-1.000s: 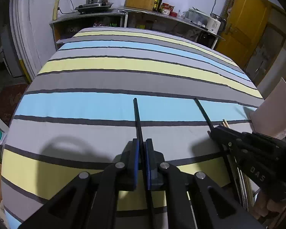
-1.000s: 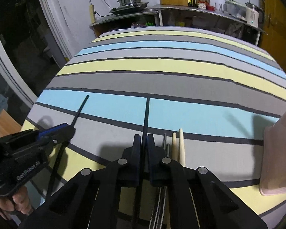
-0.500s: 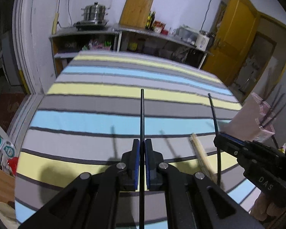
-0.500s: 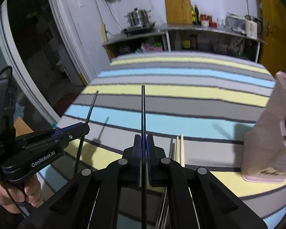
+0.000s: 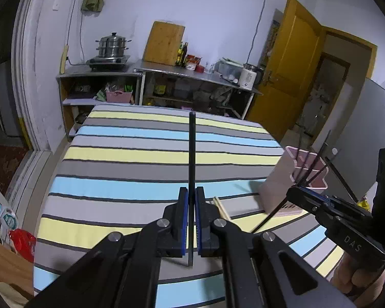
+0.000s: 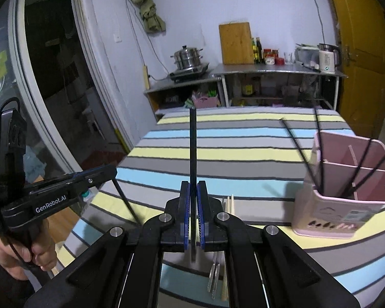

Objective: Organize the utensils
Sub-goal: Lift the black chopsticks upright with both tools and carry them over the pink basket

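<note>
- Holding one black chopstick in each gripper, you have raised both well clear of the striped tablecloth; a second ago the sticks lay low over the cloth, and now each points up the centre of its frame toward the far shelving.
- Left gripper: the fingers are pressed onto the left-hand black chopstick, which runs from lower centre to mid-frame with its lower end hanging below the pads.
- Right gripper: the fingers pinch the right-hand black chopstick the same way, in the centre of the right wrist view.
- The pink utensil holder, only a sliver at the frame edge a second ago, now stands in full at the right of the right wrist view and at centre right of the left wrist view, with several black chopsticks already leaning in its compartments.
- Left on the cloth, just beyond the right gripper: a pair of wooden chopsticks and, lower in the frame, metal utensils whose kind you cannot tell.
- Reading for the task: the pickup looks complete and the carry to the holder is under way. Judge next which compartment suits the black sticks, and tip each one downward before you release it.
</note>
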Action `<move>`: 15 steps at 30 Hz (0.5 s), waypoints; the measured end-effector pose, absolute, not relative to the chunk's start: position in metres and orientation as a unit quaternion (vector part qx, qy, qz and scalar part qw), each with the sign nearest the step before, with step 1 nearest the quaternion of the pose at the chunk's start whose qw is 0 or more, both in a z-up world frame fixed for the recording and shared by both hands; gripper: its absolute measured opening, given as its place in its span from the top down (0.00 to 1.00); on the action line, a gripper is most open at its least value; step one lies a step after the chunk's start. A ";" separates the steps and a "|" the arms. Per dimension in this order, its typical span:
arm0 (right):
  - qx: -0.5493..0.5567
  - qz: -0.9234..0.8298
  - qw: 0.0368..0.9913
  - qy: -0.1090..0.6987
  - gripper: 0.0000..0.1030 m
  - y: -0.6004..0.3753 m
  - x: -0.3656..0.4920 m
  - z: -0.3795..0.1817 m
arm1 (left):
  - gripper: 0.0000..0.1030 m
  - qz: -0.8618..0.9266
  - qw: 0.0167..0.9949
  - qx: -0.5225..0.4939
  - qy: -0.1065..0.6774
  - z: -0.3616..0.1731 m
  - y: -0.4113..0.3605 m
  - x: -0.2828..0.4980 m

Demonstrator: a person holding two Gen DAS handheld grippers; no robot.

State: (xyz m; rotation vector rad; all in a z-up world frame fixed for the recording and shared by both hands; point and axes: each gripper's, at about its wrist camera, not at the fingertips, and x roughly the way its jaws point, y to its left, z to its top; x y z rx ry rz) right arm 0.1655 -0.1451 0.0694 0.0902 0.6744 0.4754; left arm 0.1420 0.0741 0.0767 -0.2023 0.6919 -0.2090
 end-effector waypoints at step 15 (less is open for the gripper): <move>0.065 0.193 0.932 0.300 0.95 -0.202 0.130 0.090 | 0.95 -0.168 0.921 -0.096 0.338 0.095 0.020 0.133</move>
